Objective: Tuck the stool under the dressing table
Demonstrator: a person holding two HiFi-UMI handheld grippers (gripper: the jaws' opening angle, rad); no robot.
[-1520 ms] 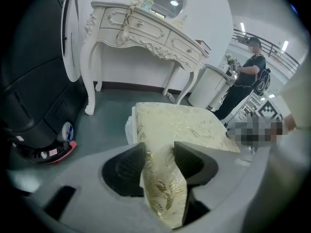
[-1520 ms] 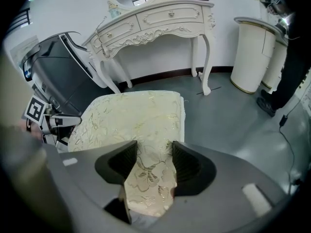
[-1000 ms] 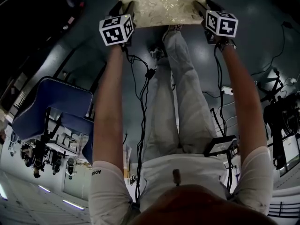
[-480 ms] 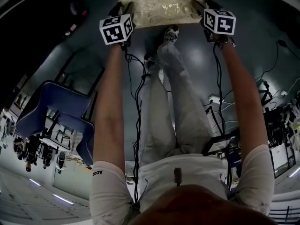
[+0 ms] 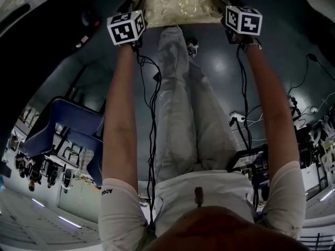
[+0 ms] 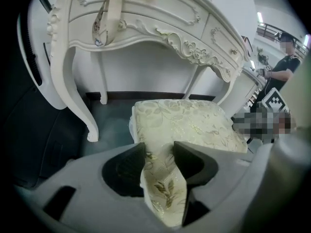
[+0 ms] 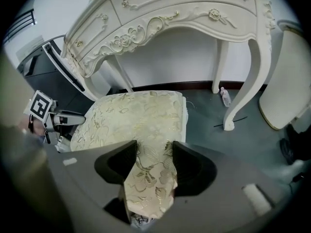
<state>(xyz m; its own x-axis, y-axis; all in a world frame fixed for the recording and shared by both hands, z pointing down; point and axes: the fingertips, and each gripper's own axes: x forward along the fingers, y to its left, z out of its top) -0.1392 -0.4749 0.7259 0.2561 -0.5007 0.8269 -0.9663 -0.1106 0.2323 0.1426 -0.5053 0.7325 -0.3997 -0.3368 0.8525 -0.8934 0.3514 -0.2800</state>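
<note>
The stool (image 5: 178,4) sits at the top centre of the head view, held from both sides. The left tongs (image 6: 159,152) are partly closed, pinching the near left edge of its padded top. The right tongs (image 7: 154,149) clamp the opposite edge in the same way, with pale leaf-patterned fabric filling the gap between the jaws. In both gripper views the stool stands on the dark floor (image 7: 209,118) in mid-frame, in front of the opening between the legs of the white dressing table (image 7: 194,18). It looks not yet fully under.

The top looks soft and gives way under the jaws, so the fabric could slide or bunch. The frame beneath is probably stiff and fairly heavy, though its legs are hidden. Matched grips on opposite edges, well onto the padding, seem the best hold for a straight push.
</note>
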